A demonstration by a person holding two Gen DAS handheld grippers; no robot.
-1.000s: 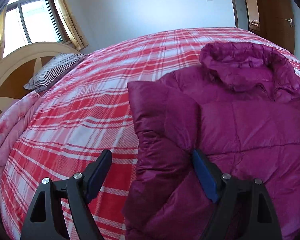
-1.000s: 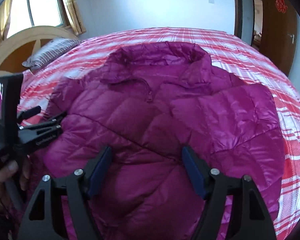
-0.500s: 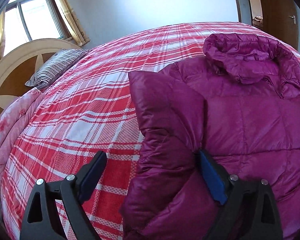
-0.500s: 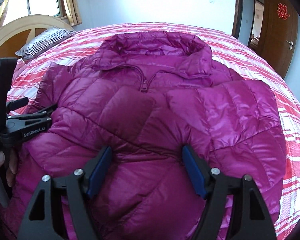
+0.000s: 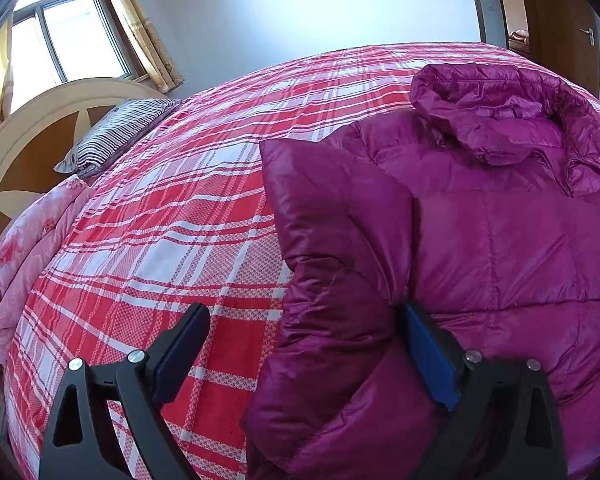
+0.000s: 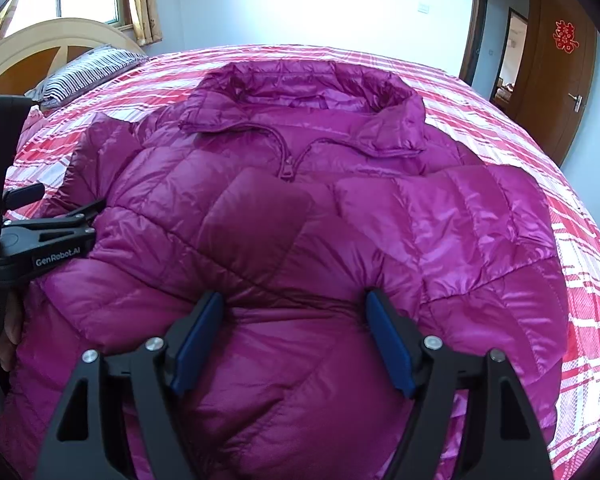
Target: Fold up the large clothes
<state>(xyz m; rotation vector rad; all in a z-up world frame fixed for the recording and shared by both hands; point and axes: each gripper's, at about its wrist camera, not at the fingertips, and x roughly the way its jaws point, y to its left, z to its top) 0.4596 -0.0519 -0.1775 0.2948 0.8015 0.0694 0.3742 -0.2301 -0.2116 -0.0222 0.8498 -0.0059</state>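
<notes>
A glossy, quilted magenta down jacket (image 6: 340,216) of slick synthetic cloth lies beneath matt black plastic grippers with smooth blue pads (image 6: 388,340) and bright metal rivets, on a woven plaid cotton bedspread (image 5: 172,240) stretching left toward a smooth, painted wooden headboard (image 5: 40,128).

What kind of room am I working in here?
Most likely a home bedroom: the jacket lies on a bed with a red plaid bedspread, a curved wooden headboard and a striped pillow.
</notes>
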